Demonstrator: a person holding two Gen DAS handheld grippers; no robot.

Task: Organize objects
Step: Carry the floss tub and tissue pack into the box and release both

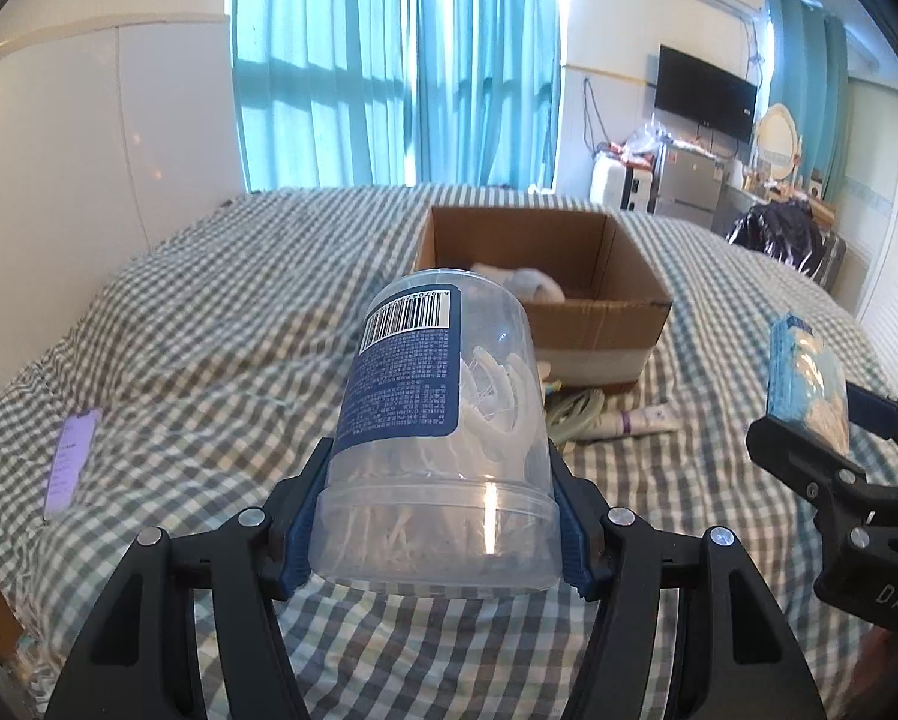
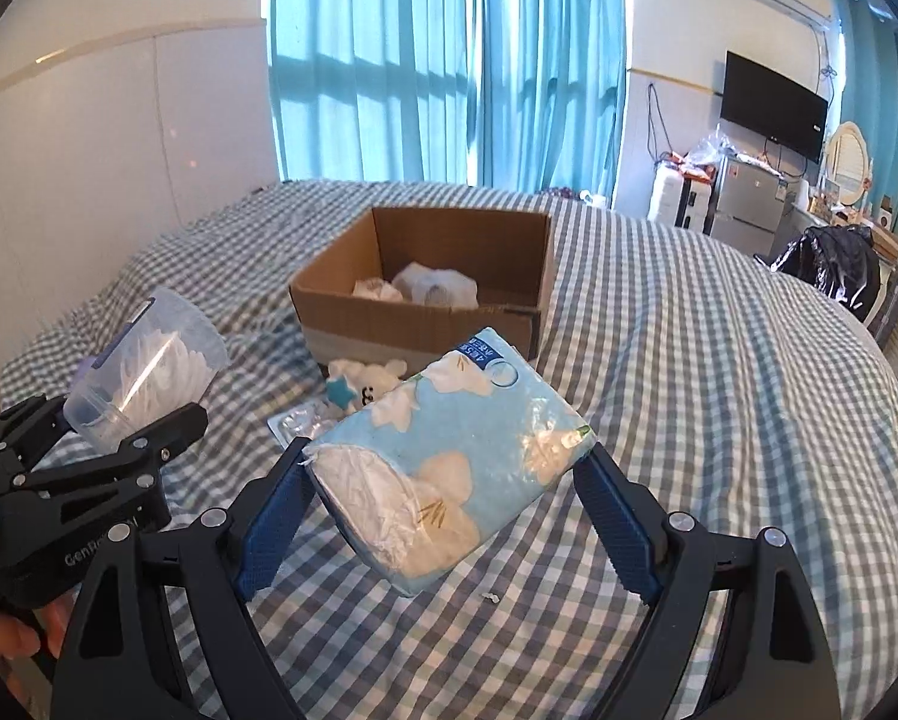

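So both hands are loaded right now. Left tool (image 1: 434, 525) is clamped on a clear jar of floss picks (image 1: 443, 420), right tool (image 2: 449, 504) is pinching a blue tissue pack (image 2: 449, 468), both lifted off the bed (image 2: 688, 390). The cardboard box (image 2: 425, 312) sits just ahead of both tools with a couple of white bundles already in it. Left outside, near the box's front: a small plush (image 2: 365, 384), a blister pack (image 2: 305, 420), a tube (image 1: 640, 420). I'd say roughly halfway.
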